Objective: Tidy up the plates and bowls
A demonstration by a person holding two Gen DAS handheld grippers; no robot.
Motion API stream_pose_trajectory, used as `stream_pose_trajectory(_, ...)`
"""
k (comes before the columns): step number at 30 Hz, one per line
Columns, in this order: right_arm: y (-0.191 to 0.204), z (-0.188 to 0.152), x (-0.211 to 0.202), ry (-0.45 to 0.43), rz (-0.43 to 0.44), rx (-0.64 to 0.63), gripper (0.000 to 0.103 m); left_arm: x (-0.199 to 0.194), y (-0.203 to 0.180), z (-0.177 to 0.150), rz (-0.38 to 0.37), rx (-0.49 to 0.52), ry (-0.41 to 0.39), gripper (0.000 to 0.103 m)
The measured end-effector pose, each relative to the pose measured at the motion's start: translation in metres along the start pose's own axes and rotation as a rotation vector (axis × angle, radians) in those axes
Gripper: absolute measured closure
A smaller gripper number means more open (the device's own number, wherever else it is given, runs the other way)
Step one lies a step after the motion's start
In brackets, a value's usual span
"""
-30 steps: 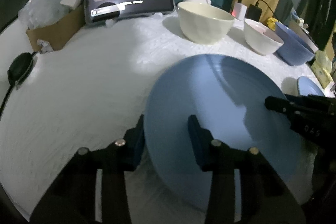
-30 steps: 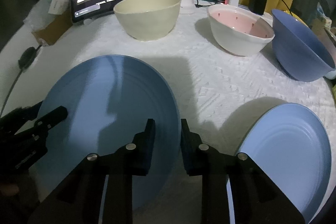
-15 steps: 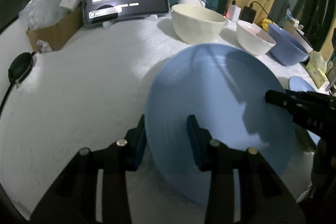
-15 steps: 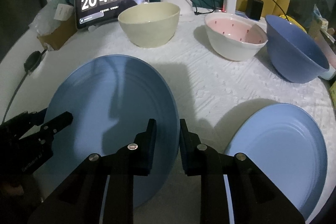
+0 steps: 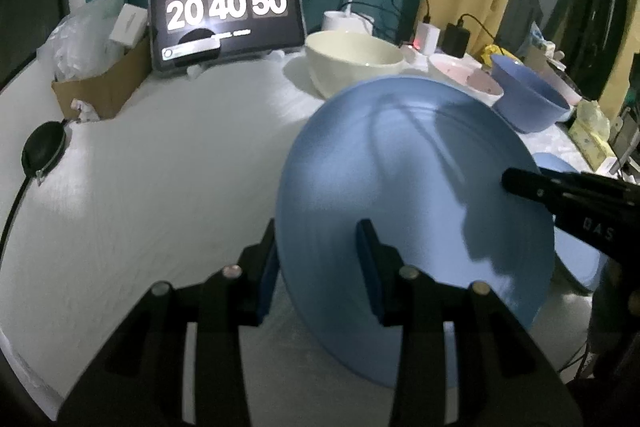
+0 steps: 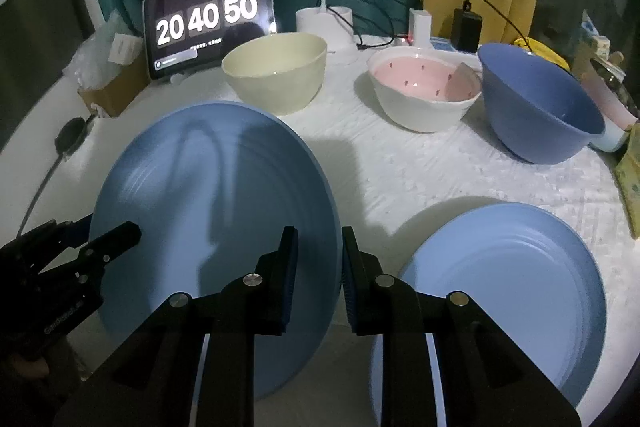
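A large blue plate [image 5: 412, 211] [image 6: 212, 227] is held tilted above the white table by both grippers. My left gripper [image 5: 316, 267] is shut on its left rim, and it shows at the left of the right wrist view [image 6: 100, 247]. My right gripper [image 6: 320, 275] is shut on its right rim, and it shows in the left wrist view [image 5: 560, 195]. A second blue plate [image 6: 504, 291] lies flat on the table to the right. A cream bowl [image 6: 276, 75], a pink-lined white bowl [image 6: 424, 91] and a blue bowl [image 6: 540, 103] stand in a row behind.
A tablet clock [image 5: 226, 17] stands at the back left beside a cardboard box with bags [image 5: 96, 75]. Chargers and cables [image 6: 466, 27] lie behind the bowls. A black round object on a cord [image 5: 42, 147] lies at the left edge. Packets [image 6: 628, 163] sit far right.
The held plate has been lifted and tilted more, and it has moved right toward the flat plate. Both grippers have kept their hold on it.
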State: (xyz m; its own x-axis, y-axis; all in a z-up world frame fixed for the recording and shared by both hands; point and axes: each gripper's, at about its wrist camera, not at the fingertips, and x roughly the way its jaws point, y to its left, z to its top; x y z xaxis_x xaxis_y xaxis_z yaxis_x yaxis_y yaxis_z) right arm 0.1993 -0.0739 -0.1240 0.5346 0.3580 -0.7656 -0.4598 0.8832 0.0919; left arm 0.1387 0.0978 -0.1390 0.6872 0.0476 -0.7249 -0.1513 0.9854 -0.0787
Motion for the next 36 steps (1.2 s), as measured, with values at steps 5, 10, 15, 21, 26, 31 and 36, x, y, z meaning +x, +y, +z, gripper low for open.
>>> stream_pose_trajectory(5,-0.006,0.000,-0.009,-0.020,0.001,0.006,0.080,-0.005,-0.009,0.002,-0.003,0.011,-0.011,0.065)
stream_pose_trajectory(10,-0.016,0.000,-0.018,-0.040,-0.002,0.022,0.080,-0.010,-0.022,0.006,-0.010,0.030,-0.022,0.065)
stream_pose_trajectory(15,-0.029,-0.003,-0.025,-0.056,-0.006,0.045,0.080,-0.012,-0.035,0.007,-0.016,0.050,-0.026,0.065)
stream_pose_trajectory(21,-0.045,-0.007,-0.033,-0.073,-0.011,0.072,0.080,-0.013,-0.053,0.009,-0.026,0.073,-0.025,0.065)
stream_pose_trajectory(26,-0.060,-0.011,-0.039,-0.087,-0.020,0.100,0.080,-0.013,-0.070,0.011,-0.039,0.099,-0.021,0.065)
stream_pose_trajectory(31,-0.074,-0.014,-0.045,-0.096,-0.032,0.128,0.080,-0.011,-0.086,0.013,-0.049,0.121,-0.018,0.065)
stream_pose_trajectory(36,-0.089,-0.016,-0.053,-0.112,-0.051,0.155,0.080,-0.007,-0.104,0.014,-0.068,0.146,-0.006,0.065)
